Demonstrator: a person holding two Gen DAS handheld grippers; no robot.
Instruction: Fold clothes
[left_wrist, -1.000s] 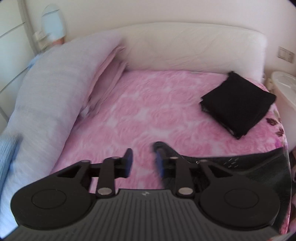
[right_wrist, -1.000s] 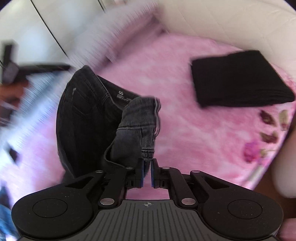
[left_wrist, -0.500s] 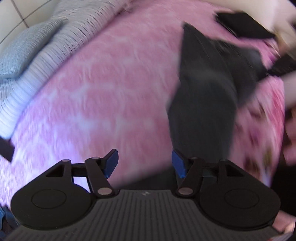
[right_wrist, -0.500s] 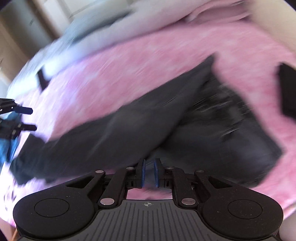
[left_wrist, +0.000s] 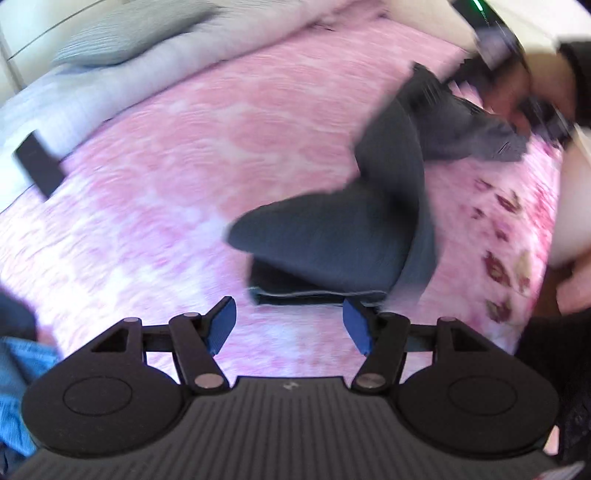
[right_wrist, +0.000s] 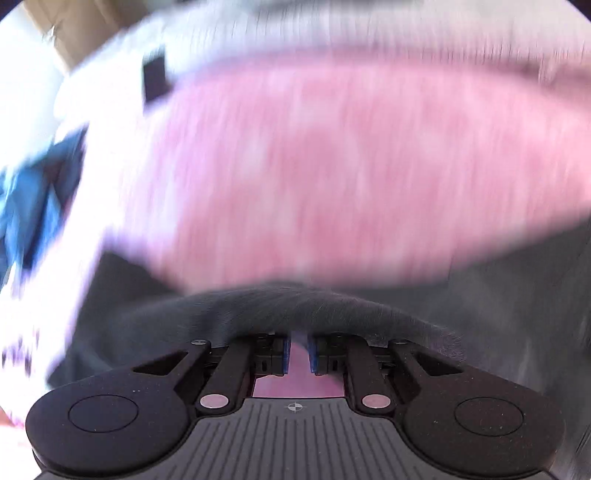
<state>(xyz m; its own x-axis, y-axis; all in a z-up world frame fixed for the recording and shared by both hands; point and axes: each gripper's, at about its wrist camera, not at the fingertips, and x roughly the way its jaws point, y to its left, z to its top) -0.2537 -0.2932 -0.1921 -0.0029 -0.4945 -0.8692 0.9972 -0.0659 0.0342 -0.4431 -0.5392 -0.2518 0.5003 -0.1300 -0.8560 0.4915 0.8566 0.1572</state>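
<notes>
Dark grey jeans (left_wrist: 343, 236) lie stretched across the pink bedspread (left_wrist: 184, 155), one leg hem close in front of my left gripper (left_wrist: 290, 325). The left gripper is open and empty, its blue pads (left_wrist: 221, 325) wide apart just short of the hem. The far end of the jeans is lifted at the upper right, where the other hand-held gripper (left_wrist: 532, 107) shows blurred. In the right wrist view my right gripper (right_wrist: 298, 352) is shut on a fold of the jeans (right_wrist: 295, 306). That view is heavily motion-blurred.
A grey-white duvet and pillow (left_wrist: 122, 55) run along the left of the bed. A small black object (left_wrist: 38, 166) lies on the duvet edge. Blue cloth (left_wrist: 14, 398) sits at the lower left, also seen in the right wrist view (right_wrist: 33, 195).
The right gripper has swung the jeans out across the bed and is still moving fast. The left gripper opened wider and dropped toward the leg hem.
</notes>
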